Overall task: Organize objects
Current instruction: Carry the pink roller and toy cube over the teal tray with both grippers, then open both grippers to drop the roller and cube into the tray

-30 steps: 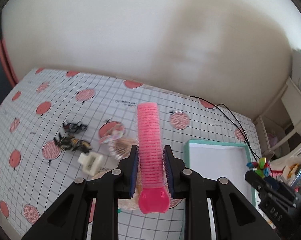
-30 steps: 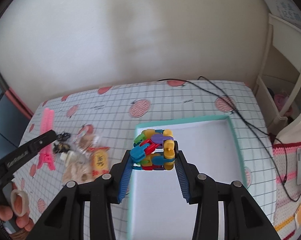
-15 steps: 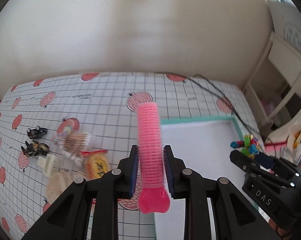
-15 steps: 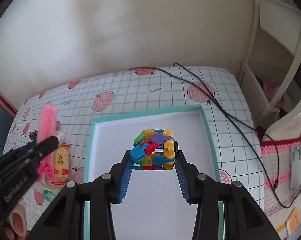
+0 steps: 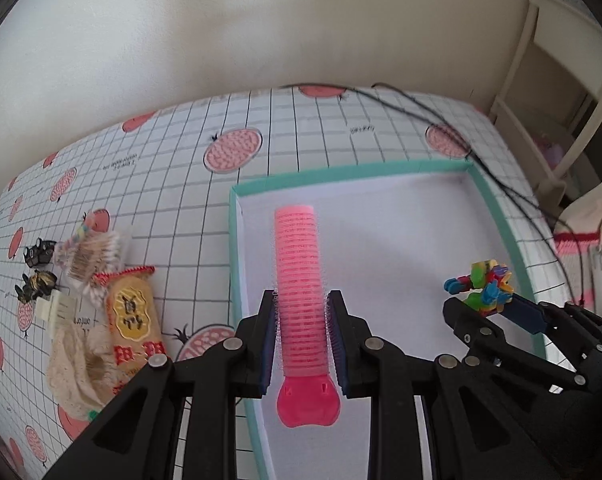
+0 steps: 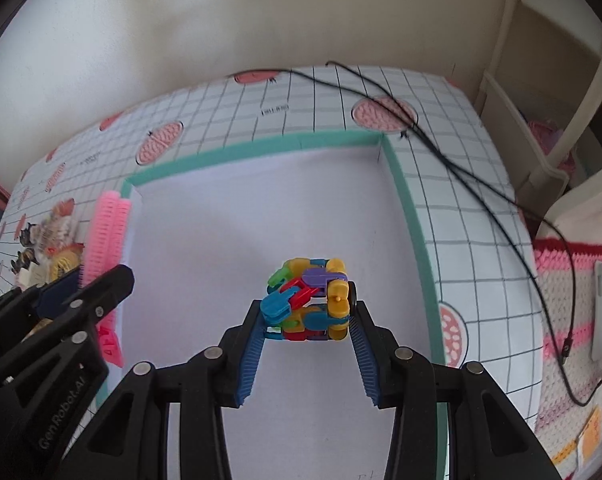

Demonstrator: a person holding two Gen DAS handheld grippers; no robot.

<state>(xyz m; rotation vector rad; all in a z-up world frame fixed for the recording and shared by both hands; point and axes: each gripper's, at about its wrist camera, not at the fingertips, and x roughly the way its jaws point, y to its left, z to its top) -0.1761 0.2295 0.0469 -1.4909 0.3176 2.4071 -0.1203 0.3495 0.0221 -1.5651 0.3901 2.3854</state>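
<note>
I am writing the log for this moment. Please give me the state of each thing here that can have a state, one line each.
Left gripper: shut on the pink hair roller, over the tray.
Right gripper: shut on the colourful block toy, over the tray.
Teal-rimmed tray: nothing lies in it yet.
Snack packet: lying flat on the mat.

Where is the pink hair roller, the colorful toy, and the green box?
pink hair roller (image 5: pixel 299 280), left wrist view, middle of its ribbed barrel above the claw.
colorful toy (image 6: pixel 309 300), right wrist view, centre of the block cluster.
green box (image 6: pixel 261 146), right wrist view, its far teal rim.
</note>
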